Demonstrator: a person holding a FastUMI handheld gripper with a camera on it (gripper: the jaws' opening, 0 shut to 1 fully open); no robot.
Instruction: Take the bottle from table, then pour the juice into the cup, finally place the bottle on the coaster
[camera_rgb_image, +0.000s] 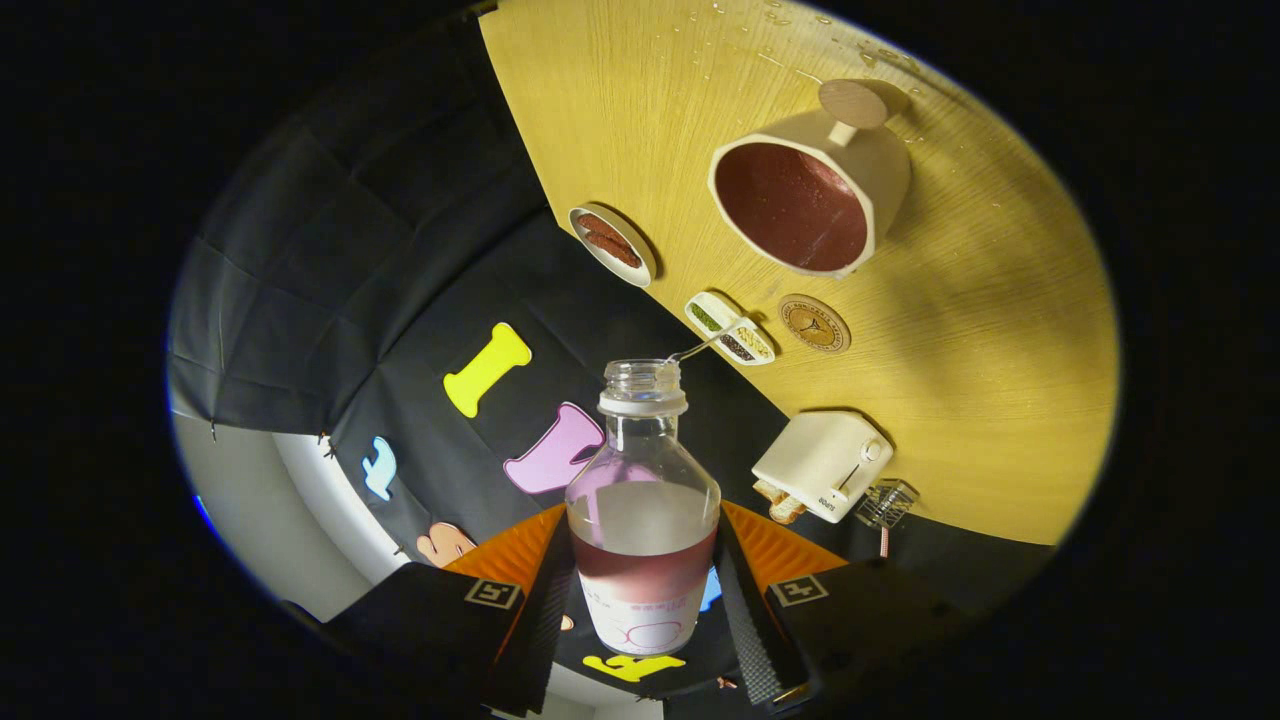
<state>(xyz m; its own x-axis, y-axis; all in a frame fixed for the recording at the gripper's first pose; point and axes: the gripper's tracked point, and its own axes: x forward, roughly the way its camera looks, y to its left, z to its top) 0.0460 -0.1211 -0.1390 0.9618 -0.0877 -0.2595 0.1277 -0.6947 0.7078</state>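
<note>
**Bottle clamped and tilted, cup already holding juice**

The gripper at the bottom centre of the frame is closing both fingers on the lower body of the bottle, one pressing each side at the label band. The jaws are standing about a bottle-width apart, nothing else between them.

Handling, as a judgement: the bottle is looking like clear, stiff plastic, uncapped, roughly a third full of dark red juice, so it is probably light to moderate in weight with a load that is shifting as it tips. The smooth wall may be slippery; the present low hold near the liquid seems the sensible place, since the narrow neck offers little surface.

Pose: the whole scene is appearing rolled, with the table running up the right side of the frame, so the hand is evidently holding the gripper rotated well over.

Beyond the neck, in the upper right, the cup is showing red liquid inside. The coaster is lying just below it, bare. A toaster is sitting lower right; two small dishes are lying at the table's edge.
</note>
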